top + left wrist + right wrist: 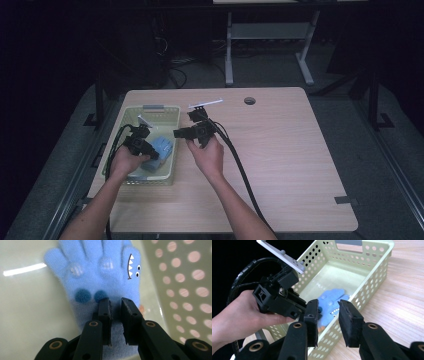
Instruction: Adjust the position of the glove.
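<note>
While the left gripper [115,302] hangs over the blue glove's [100,277] cuff, its jaws stand slightly apart, gripping nothing. Glove lies flat just beyond, on the floor of the basket [172,112]. Right gripper [328,306] is released too, jaws wide, outside the basket wall above the table [290,150].

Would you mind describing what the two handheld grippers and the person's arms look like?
Both the left gripper and the right gripper are black, with two flat jaws on linked arms joined by brass-ringed pivots. Each carries a pale three-cornered plate on top and trails a thick black cable. The forearms are bare, without sleeves.
</note>
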Tool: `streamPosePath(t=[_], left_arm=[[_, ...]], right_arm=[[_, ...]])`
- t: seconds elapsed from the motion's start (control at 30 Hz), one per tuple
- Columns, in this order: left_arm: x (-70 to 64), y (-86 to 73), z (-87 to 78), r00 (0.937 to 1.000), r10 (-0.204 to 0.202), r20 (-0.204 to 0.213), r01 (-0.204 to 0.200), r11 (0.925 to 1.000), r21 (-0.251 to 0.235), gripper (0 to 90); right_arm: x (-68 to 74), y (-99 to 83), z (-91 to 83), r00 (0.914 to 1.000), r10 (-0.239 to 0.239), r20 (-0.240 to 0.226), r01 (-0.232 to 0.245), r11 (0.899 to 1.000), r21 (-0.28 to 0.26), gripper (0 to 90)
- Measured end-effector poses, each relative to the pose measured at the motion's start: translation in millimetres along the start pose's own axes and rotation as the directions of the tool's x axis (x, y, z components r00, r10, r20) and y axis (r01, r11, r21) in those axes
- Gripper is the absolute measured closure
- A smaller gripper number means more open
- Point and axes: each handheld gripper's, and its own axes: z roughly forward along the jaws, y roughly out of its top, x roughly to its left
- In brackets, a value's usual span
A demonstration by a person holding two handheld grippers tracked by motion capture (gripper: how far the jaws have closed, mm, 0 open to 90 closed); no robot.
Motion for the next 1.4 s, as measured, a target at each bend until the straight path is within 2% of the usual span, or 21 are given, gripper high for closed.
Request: streamPosePath(t=[0.03,0.07,0.17,0.2,0.37,0.43,0.7,0.8,0.93,1.07,1.17,1.3,1.4], left_arm=[[0.9,-0.7,0.0,0.9999,-0.015,0.002,0.015,0.9998,-0.010,77.8],[2.9,-1.2,-1.2,1.0000,-0.009,-0.002,0.008,1.0000,-0.004,77.6],[5.0,-2.1,-3.0,0.9997,-0.025,-0.002,0.025,0.9995,-0.021,76.2],[6.0,-2.2,-3.7,0.9997,-0.023,-0.001,0.023,0.9994,-0.024,75.8],[7.9,-2.1,-6.6,0.9997,-0.022,0.007,0.022,0.9994,-0.025,73.8],[7.9,-2.2,-8.0,0.9995,-0.029,0.012,0.030,0.9989,-0.037,73.4],[14.0,-5.1,-19.8,0.9988,-0.036,0.035,0.039,0.9939,-0.103,70.7],[16.2,-6.5,-23.1,0.9982,-0.039,0.045,0.044,0.9924,-0.115,69.3],[17.3,-7.7,-27.8,0.9971,-0.041,0.064,0.050,0.9878,-0.147,66.7],[14.7,-9.1,-32.5,0.9946,-0.048,0.092,0.065,0.9782,-0.197,64.5],[13.9,-10.5,-36.6,0.9945,-0.026,0.101,0.047,0.9766,-0.210,61.2],[9.7,-11.7,-40.8,0.9905,-0.032,0.134,0.065,0.9662,-0.249,57.6],[7.7,-12.1,-44.3,0.9903,-0.008,0.139,0.044,0.9640,-0.262,55.1]], right_arm=[[-0.8,-0.2,-0.5,1.0000,-0.005,0.000,0.005,1.000,-0.005,68.4],[-1.8,-0.6,-1.3,1.0000,-0.001,0.001,0.001,1.000,-0.003,68.2],[-4.9,-1.9,-2.9,1.0000,0.001,0.000,-0.001,1.000,-0.008,67.3],[-5.2,-2.3,-3.4,0.9999,0.012,0.000,-0.012,1.000,-0.004,66.9],[-9.2,-2.9,-5.3,0.9999,0.011,-0.002,-0.011,1.000,-0.005,65.7],[-9.3,-2.5,-6.4,0.9998,0.021,-0.002,-0.021,1.000,-0.001,64.9],[-15.0,-4.7,-9.6,0.9999,0.015,-0.003,-0.015,1.000,-0.006,61.5],[-17.0,-5.0,-10.8,1.0000,0.006,-0.003,-0.006,1.000,-0.009,60.4],[-19.4,-5.2,-12.8,1.0000,0.002,-0.001,-0.002,1.000,-0.008,58.2],[-22.2,-5.1,-17.1,0.9999,0.010,-0.013,-0.010,1.000,-0.017,55.2],[-25.0,-5.8,-21.0,0.9998,0.012,-0.017,-0.013,1.000,-0.024,51.7],[-32.5,-8.3,-27.7,0.9992,0.030,-0.027,-0.030,0.999,-0.028,48.8],[-41.2,-11.3,-32.7,0.9984,0.046,-0.033,-0.047,0.998,-0.030,45.9]])
